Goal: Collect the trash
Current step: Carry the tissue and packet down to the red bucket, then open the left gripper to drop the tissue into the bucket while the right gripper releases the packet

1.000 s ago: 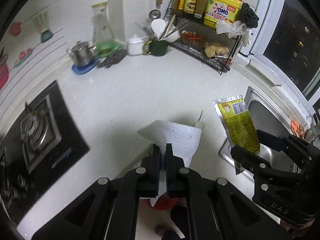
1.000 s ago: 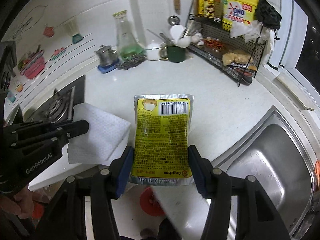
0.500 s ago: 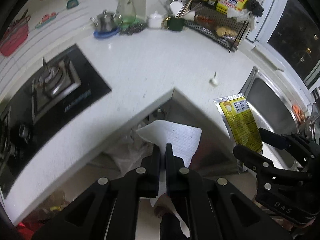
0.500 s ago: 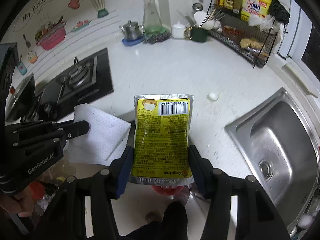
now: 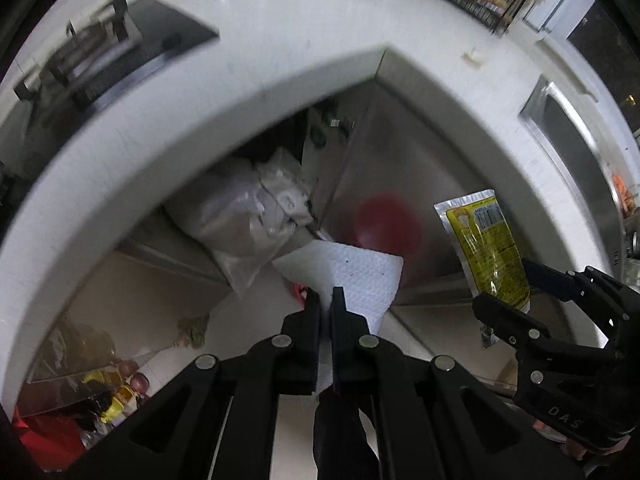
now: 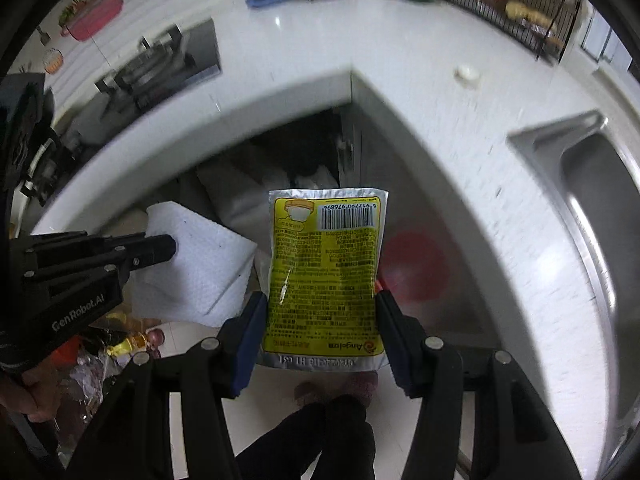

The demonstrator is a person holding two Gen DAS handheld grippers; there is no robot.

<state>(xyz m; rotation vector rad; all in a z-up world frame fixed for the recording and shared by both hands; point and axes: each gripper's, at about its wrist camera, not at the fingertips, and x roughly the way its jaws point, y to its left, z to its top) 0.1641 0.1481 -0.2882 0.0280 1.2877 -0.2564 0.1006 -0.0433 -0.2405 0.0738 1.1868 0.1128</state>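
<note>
Pinching a white paper towel [image 5: 360,280] between jaws pressed together, the left gripper [image 5: 327,300] points steeply down past the counter's edge. Beside it, the right gripper [image 6: 320,320] stands partly apart, clamped on the sides of a yellow and silver sachet [image 6: 326,276], which stands upright between the blue pads with its barcode at the top. Both pieces of trash hang in the air, no longer over the worktop as they were a second ago but out in front of it and lower.

Below the grippers, the person's dark trouser legs [image 6: 320,440] and the pale floor show. To the lower left lies a heap of coloured rubbish [image 5: 108,396], too blurred to say what holds it.

Farther off, under the counter, a pale plastic bag [image 5: 240,216] sits in the open cabinet space, and a red round shape [image 5: 386,224] shows on the steel panel beside it, possibly a reflection. A second ago none of this was visible.

Beyond that, the white countertop [image 5: 280,40] now curves across the upper part of both views, with the gas hob [image 6: 160,68] at left, the steel sink [image 6: 592,200] at right, and a small white scrap [image 6: 467,73] left on the counter.
</note>
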